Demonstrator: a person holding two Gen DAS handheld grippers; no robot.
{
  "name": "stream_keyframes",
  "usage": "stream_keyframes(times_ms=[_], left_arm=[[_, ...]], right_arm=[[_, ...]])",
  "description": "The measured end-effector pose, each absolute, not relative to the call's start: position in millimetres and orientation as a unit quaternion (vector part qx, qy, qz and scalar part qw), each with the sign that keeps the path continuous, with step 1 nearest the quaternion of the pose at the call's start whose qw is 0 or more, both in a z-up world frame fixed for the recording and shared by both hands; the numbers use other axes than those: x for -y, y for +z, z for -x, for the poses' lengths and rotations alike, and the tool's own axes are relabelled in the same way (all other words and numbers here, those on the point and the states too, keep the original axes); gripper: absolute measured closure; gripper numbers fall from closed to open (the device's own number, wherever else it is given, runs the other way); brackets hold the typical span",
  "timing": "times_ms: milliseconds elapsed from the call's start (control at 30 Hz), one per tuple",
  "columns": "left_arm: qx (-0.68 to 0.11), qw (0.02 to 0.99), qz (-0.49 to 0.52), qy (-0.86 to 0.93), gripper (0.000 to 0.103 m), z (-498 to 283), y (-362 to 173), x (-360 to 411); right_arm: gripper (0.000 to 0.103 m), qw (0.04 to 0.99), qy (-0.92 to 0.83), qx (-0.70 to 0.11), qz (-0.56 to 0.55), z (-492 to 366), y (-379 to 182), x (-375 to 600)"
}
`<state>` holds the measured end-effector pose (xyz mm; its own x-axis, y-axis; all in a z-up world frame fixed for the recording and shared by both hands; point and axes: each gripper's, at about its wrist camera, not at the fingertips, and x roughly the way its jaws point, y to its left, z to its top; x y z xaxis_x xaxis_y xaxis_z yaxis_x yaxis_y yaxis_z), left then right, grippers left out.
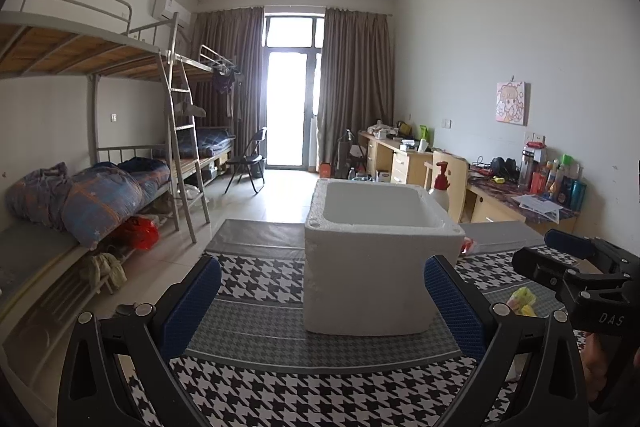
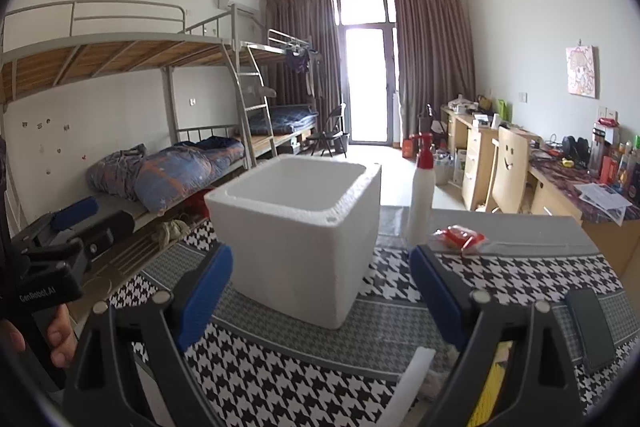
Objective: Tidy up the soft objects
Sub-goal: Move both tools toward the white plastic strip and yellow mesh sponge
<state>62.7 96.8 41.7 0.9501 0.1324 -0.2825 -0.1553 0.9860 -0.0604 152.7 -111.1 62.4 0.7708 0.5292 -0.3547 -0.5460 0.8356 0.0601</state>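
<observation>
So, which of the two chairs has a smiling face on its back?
The wooden chair at the desks; the black folding chair near the window has none.

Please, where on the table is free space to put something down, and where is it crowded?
Free: the houndstooth cloth left of the foam box, and the strip in front of it, between box and both open hand-held grippers. Crowded: right of the box, with the pump bottle, red packet, dark phone and a yellow soft item.

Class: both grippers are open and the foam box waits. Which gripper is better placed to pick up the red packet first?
Right. The red packet lies just ahead of the right gripper, right of the foam box. From the left gripper the box hides most of it.
</observation>
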Motion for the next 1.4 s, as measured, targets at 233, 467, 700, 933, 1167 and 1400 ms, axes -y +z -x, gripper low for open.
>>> stream_keyframes(times_ms=[233,467,700,933,1167,1400], left_arm=[[-0.156,0.984,0.043,0.068,0.001,-66.6,23.0,-91.8],[-0.158,0.984,0.045,0.062,0.001,-67.1,21.2,-88.1],[-0.171,0.983,0.052,0.044,0.001,-73.7,16.1,-79.0],[-0.181,0.983,0.041,0.019,0.001,-79.5,12.9,-63.0],[-0.194,0.980,0.038,-0.013,0.001,-87.7,8.1,-47.6],[-0.209,0.976,0.027,-0.046,0.001,-98.2,3.9,-24.1]], right_arm=[[0.011,0.943,0.277,-0.185,0.022,-145.7,43.5,117.6],[0.011,0.942,0.264,-0.205,0.006,-151.2,36.0,126.3],[0.011,0.943,0.255,-0.212,0.004,-151.1,31.0,134.3],[0.011,0.947,0.233,-0.220,0.003,-151.4,27.2,146.2],[0.011,0.951,0.204,-0.231,-0.005,-151.2,22.0,162.7],[0.011,0.955,0.172,-0.241,-0.006,-152.3,17.8,182.0]])
